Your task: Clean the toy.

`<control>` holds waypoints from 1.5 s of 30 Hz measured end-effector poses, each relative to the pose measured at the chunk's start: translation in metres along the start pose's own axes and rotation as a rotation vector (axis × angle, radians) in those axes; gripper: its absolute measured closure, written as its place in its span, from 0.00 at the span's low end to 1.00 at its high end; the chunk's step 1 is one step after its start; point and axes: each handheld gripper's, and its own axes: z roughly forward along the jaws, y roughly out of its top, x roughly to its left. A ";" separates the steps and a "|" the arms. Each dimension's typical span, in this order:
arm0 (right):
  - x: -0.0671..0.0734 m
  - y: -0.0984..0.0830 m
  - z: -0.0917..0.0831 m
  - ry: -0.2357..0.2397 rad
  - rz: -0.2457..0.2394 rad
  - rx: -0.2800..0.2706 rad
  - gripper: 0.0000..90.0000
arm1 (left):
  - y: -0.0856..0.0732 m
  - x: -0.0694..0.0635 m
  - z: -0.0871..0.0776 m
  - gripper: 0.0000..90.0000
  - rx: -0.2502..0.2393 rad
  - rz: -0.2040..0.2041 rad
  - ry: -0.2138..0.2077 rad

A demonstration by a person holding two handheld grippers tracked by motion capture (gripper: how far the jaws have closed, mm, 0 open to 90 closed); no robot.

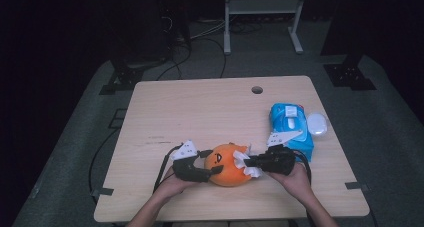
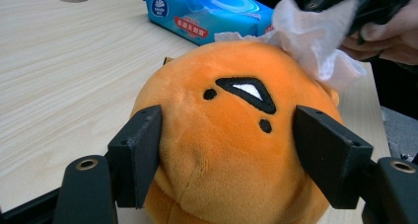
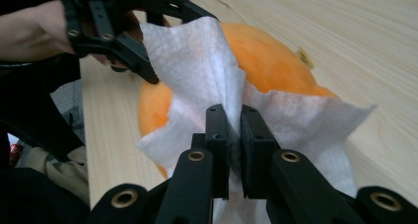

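Observation:
An orange round plush toy with a small black face lies near the front edge of the wooden table. My left gripper is shut on the toy from its left side. In the left gripper view the two black pads press into the plush toy on either side of the face. My right gripper is shut on a crumpled white wipe and holds it against the toy's right side. In the right gripper view the wipe fans out from the closed jaws over the orange plush toy.
A blue pack of wet wipes lies just behind my right hand, with a white oval object beside it. A cable hole sits near the table's far edge. A metal frame stands on the floor beyond.

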 end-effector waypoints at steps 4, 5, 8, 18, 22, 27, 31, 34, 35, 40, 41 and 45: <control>0.015 0.008 0.002 0.093 -0.029 -0.048 0.93 | 0.000 -0.001 0.001 0.32 0.000 0.001 0.001; 0.020 0.010 0.003 0.137 -0.027 -0.069 0.93 | 0.000 -0.001 0.001 0.32 -0.001 0.002 0.001; 0.031 0.015 0.010 0.162 -0.061 -0.068 0.93 | 0.000 -0.001 0.001 0.32 -0.001 0.005 0.001; 0.030 0.012 0.012 -0.133 -0.174 -0.041 0.59 | 0.000 -0.002 0.001 0.32 -0.002 0.012 0.002; 0.019 0.008 0.017 -0.118 -0.105 -0.024 0.47 | 0.000 -0.004 0.002 0.32 0.003 0.025 -0.003; 0.018 0.007 0.018 -0.090 -0.109 -0.003 0.67 | 0.000 -0.004 0.002 0.31 0.007 0.030 -0.009; 0.016 0.007 0.014 -0.080 -0.107 -0.004 0.83 | 0.000 -0.004 0.001 0.31 0.008 0.028 -0.015; 0.008 0.005 0.006 -0.066 -0.078 -0.018 0.90 | 0.001 -0.004 0.001 0.27 0.002 0.034 -0.035; 0.006 0.004 0.004 -0.079 -0.069 -0.016 0.91 | 0.001 -0.004 0.001 0.26 0.005 0.039 -0.042; 0.010 0.004 0.001 -0.109 -0.075 -0.021 0.91 | 0.001 -0.004 0.001 0.29 0.018 0.055 -0.019; 0.014 0.005 0.002 -0.095 -0.087 -0.028 0.91 | 0.002 -0.004 0.002 0.31 0.018 0.049 -0.007; 0.034 0.010 0.014 -0.068 -0.183 -0.013 0.91 | 0.003 -0.004 0.005 0.35 0.014 0.035 0.022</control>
